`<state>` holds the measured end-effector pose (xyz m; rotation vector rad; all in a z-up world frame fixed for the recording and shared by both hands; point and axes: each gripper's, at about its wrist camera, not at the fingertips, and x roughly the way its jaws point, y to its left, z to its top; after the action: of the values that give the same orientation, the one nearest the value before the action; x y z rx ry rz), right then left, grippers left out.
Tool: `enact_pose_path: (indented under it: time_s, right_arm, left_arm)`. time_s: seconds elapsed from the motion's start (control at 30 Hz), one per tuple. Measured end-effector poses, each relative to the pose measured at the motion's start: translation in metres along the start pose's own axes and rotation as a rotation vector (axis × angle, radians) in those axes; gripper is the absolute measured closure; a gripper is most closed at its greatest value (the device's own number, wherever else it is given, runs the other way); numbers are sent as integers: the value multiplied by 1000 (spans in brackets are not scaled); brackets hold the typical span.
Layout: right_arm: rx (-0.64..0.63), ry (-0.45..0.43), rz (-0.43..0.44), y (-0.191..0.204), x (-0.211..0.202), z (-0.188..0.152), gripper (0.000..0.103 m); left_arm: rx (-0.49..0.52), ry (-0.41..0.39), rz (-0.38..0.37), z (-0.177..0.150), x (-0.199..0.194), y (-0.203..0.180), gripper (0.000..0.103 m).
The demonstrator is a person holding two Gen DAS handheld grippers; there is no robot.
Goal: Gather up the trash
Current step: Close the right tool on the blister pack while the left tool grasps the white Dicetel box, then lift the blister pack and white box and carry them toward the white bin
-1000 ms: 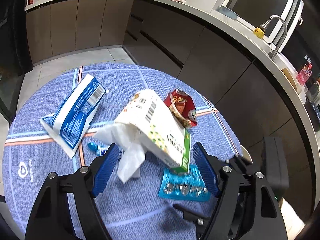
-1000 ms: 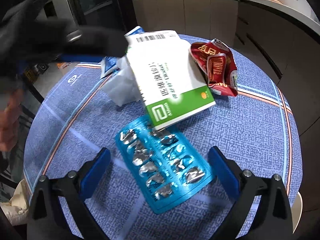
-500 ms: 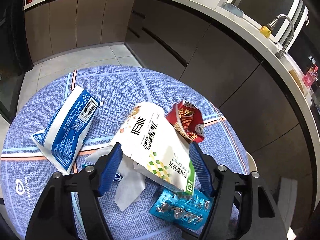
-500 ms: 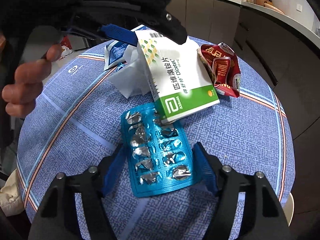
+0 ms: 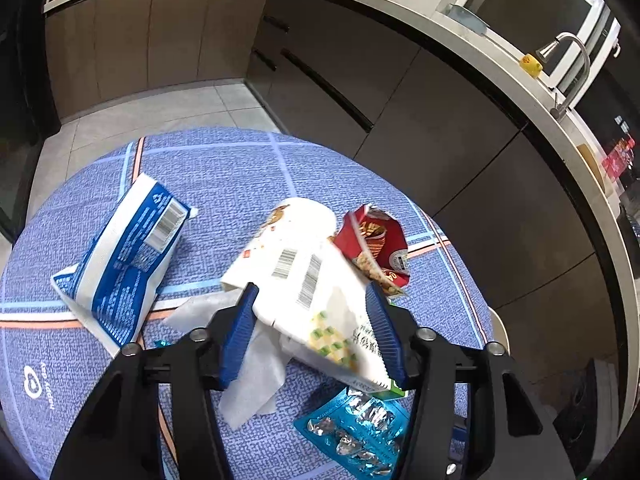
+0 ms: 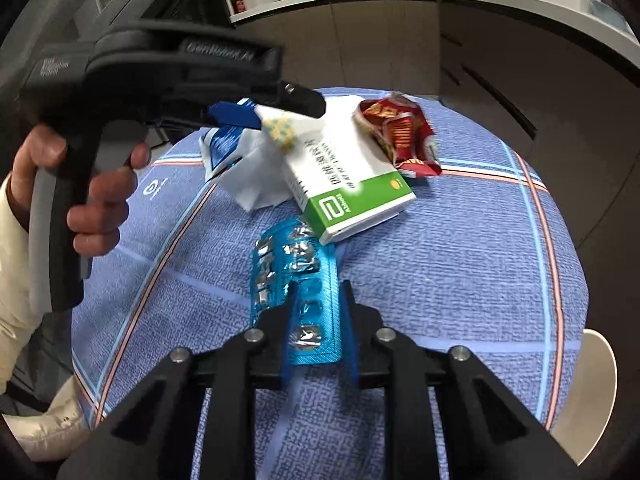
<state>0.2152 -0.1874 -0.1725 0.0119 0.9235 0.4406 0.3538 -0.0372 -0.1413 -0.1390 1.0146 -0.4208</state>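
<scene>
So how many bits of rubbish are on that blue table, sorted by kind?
Medicine box: 1
Blister pack: 1
Crumpled red snack wrapper: 1
Blue and white packet: 1
White tissue: 1
Total: 5

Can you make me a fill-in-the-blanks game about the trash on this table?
The right tongs are closing on the ____ pill sheet.
The medicine box sits between the ____ tongs.
The crumpled snack bag is ____.
The table has a ____ cloth.

Missing words: blue; left; red; blue
</scene>
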Motion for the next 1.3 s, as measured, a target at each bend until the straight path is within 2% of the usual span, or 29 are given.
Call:
enact_pose_path:
  time_s: [0.07,0.17,0.27,0.3,0.33,0.37,0.43,0.6,0.67,0.87,1.13,1.23,1.3]
  right_arm:
    - [-6,7,-11,-2,-3,-1,89]
    - [-6,6,-12,-2,-6,-4,88]
    - [-6,12,-2,-2,-8,-9,86]
    - [-8,14,-2,-1,-8,-11,85]
    - [-9,17,-2,2,-6,-10,79]
    - [-8,20,1,3,-3,-11,66]
    - [-7,18,11,7,-3,-14,52]
    - [-41,42,4,21,1,-17,46]
    - [-55,48,-2,22,2,-21,38]
    - [-51,52,15,29,6,-25,37]
    - [-95,42,84,57,15,-14,37]
    - [-116,54,101,70,21,-12,37]
    - [-115,66,109,77,22,-12,40]
  left_arm:
    - [12,7,-10,0,0,-3,81]
    - [28,9,-31,-2,-2,-8,92]
    - [49,1,-48,-7,-8,-14,96]
    - [54,-2,-58,-9,-10,-15,97]
    - [61,-5,-68,-11,-14,-17,97]
    - [65,-6,-71,-13,-17,-18,97]
    - [79,-7,-80,-19,-24,-22,97]
    - [87,-10,-104,-30,-39,-21,97]
    - [92,-22,-107,-38,-48,-20,99]
    - [28,-74,-95,-52,-75,-4,102]
    - [-54,-210,-31,-52,-132,24,102]
    - [-62,-223,7,-54,-140,33,102]
    - [-70,-219,17,-58,-144,38,102]
